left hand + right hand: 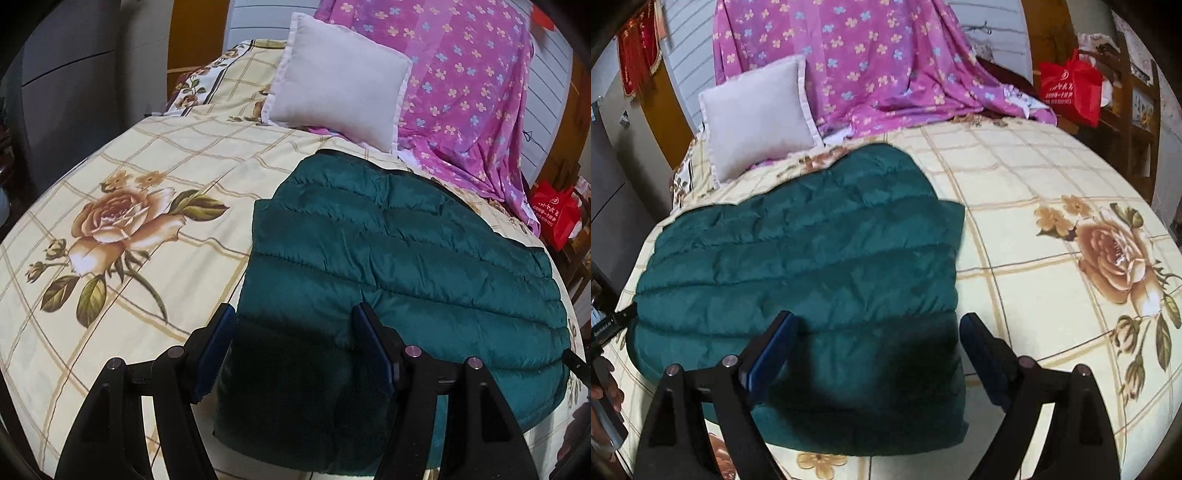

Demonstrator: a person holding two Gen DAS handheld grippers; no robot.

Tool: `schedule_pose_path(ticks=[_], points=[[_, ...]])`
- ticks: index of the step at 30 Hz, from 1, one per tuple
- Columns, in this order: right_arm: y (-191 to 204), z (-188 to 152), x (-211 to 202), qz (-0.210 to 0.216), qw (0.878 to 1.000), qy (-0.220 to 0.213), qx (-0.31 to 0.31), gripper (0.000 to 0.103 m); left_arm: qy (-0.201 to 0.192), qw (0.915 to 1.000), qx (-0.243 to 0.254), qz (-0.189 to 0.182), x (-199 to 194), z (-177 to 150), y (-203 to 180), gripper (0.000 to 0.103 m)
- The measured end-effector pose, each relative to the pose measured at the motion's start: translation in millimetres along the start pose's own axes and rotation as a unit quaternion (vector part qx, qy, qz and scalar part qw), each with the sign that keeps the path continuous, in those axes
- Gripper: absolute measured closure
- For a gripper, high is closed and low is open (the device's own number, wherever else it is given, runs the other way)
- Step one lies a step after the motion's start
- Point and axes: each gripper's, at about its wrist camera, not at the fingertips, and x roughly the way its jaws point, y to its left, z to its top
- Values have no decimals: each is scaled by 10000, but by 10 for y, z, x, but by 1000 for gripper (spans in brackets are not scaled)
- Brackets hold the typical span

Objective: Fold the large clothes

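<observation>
We see the teal quilted jacket [388,266] lying folded flat on the bed [155,158], near its front edge, on a cream rose-print sheet. Our left claw [293,343] hovers above the jacket's near left corner, jaws apart and gripping nothing. Our right claw [877,347] hangs over the near right corner, jaws wide apart, nothing between them. A white pillow [757,110] and purple floral cloth [857,62] sit at the far edge.

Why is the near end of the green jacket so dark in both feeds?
Left wrist view: the tool casts a shadow on the quilted dark green puffer jacket. Right wrist view: same shadow under the tool, slight motion blur, fisheye bending the cream rose-print bedsheet.
</observation>
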Motion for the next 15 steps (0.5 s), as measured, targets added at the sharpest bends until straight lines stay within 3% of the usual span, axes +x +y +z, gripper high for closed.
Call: schedule_pose_path(ticks=[5,9,15], points=[[19,-38,125,-64,9999,68,-133,7,-12,10000,25,7,63,-12,-8,52],[-45,-80,217,78,9998,137,100,0,20,10000,-51,-71,93,-12,36,48],[-116,-73,260,216,9991,215,296,0,48,9999,-107,-114,120,-6,71,45]])
